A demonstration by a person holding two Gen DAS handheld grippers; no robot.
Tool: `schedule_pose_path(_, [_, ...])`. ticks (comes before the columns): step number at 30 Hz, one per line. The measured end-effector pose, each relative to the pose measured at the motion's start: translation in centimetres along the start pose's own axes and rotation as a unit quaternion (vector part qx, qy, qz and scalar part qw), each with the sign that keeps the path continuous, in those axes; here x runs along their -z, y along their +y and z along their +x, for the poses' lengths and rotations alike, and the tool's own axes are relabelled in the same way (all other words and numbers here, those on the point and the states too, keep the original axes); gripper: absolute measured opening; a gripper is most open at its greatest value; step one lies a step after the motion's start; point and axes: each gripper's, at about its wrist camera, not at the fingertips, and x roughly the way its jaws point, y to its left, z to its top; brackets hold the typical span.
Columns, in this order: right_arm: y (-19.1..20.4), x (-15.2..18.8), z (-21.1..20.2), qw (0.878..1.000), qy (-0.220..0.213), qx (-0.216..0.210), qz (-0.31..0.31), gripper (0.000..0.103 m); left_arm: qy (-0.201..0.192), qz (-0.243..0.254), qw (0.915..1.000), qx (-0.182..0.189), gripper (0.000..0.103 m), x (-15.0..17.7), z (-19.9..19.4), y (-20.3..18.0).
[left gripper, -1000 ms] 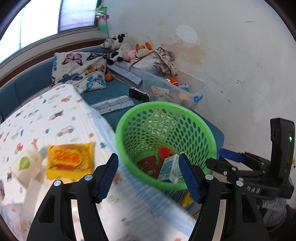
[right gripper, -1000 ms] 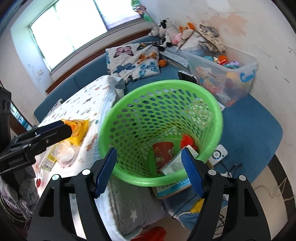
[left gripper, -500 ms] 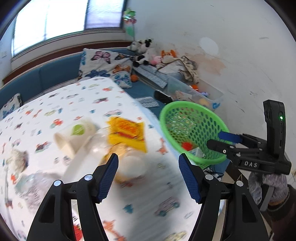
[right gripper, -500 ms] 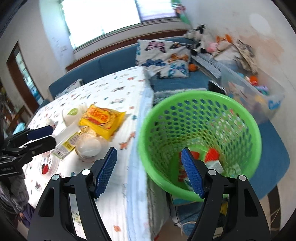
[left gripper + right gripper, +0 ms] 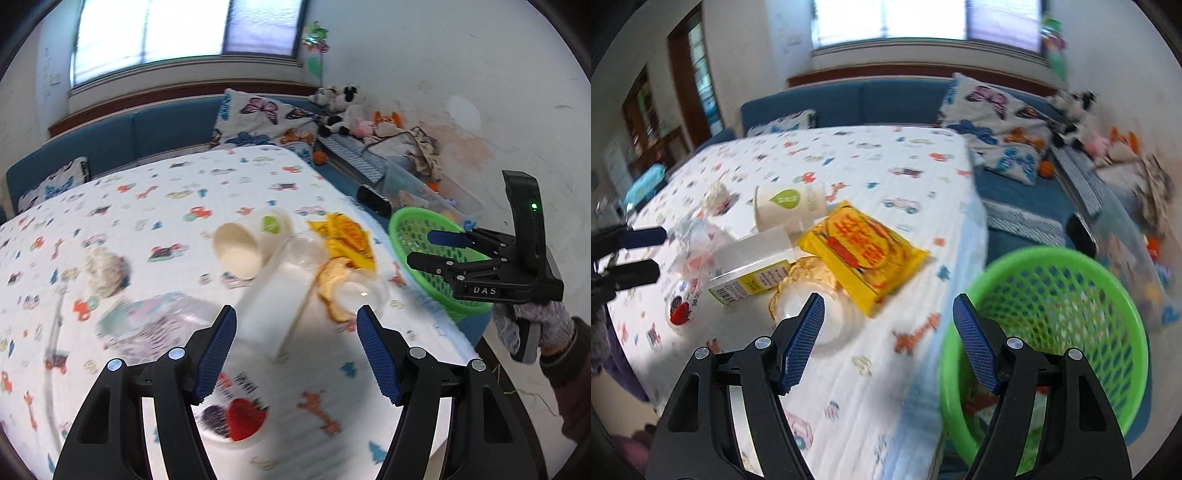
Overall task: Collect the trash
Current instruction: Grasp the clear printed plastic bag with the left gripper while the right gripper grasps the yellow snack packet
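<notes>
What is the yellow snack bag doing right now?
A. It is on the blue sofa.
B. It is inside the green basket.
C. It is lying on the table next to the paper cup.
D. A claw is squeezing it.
C. The yellow snack bag lies flat on the table beside the tipped paper cup, outside the green basket, and both the right claw and the left claw are open with nothing in them.

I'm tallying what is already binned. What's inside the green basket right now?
In the green basket, red and white shapes show near the bottom, blurred and partly behind the right gripper; I can't identify them.
</notes>
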Motion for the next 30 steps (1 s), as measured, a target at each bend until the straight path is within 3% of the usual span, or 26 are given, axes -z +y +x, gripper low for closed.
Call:
schedule_pose_path(4, [1.0,-1.2,2.1,0.999,0.012,-0.014,-0.045,0.072,0.003,-0.018,0.9997,-0.014,0.065,0.7,-0.4,1.8])
schedule_pose_path(15, [1.3,-3.4,6.8,0.994,0.036,-0.042,-0.092,0.073,0.017,-0.063,0.9966,-0.049,0.065,2.5,-0.7,6.2])
schedule_pose_path(30, [0.0,-4.6,10.2,0.992,0.063,-0.075,-0.083,0.081,0.037,-0.077,0.9939,-0.070,0.066,3.3,-0.2,9.4])
